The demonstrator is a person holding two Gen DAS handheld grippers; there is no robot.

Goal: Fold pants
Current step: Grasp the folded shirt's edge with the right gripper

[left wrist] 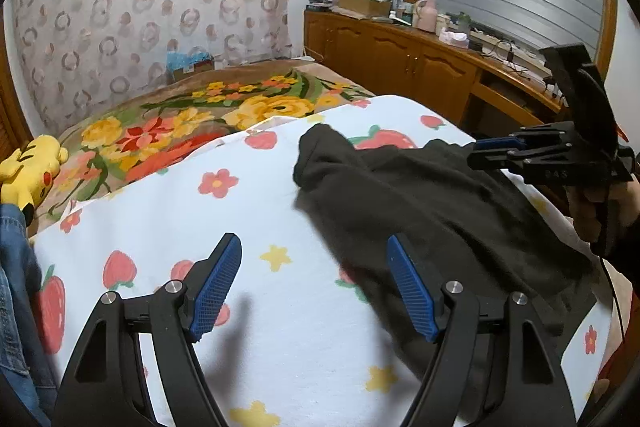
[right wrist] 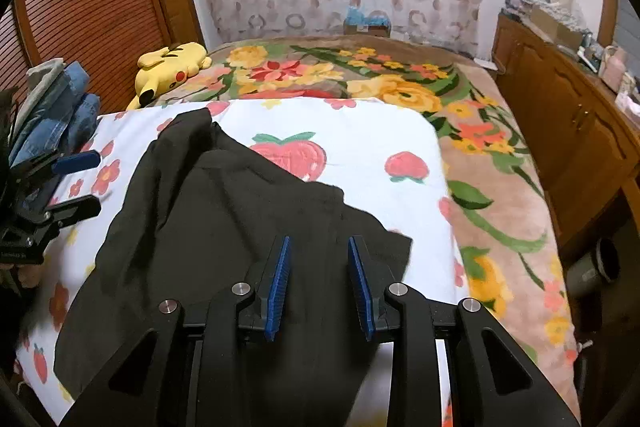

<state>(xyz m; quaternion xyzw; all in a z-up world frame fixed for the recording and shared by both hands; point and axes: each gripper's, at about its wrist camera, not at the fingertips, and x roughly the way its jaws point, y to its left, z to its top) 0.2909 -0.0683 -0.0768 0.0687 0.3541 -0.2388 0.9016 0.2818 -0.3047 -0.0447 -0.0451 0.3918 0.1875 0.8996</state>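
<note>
Pants lie rumpled on the strawberry sheet on the bed. Your left gripper and right gripper both hang released; nothing seems pinched. Next, grasp an edge.

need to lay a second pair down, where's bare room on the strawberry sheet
Free: the sheet beyond and to the right of the black pants, up to the floral blanket. In the left wrist view, bare sheet also lies left of the pants. Crowded: the edge by the folded jeans and the yellow plush.
</note>
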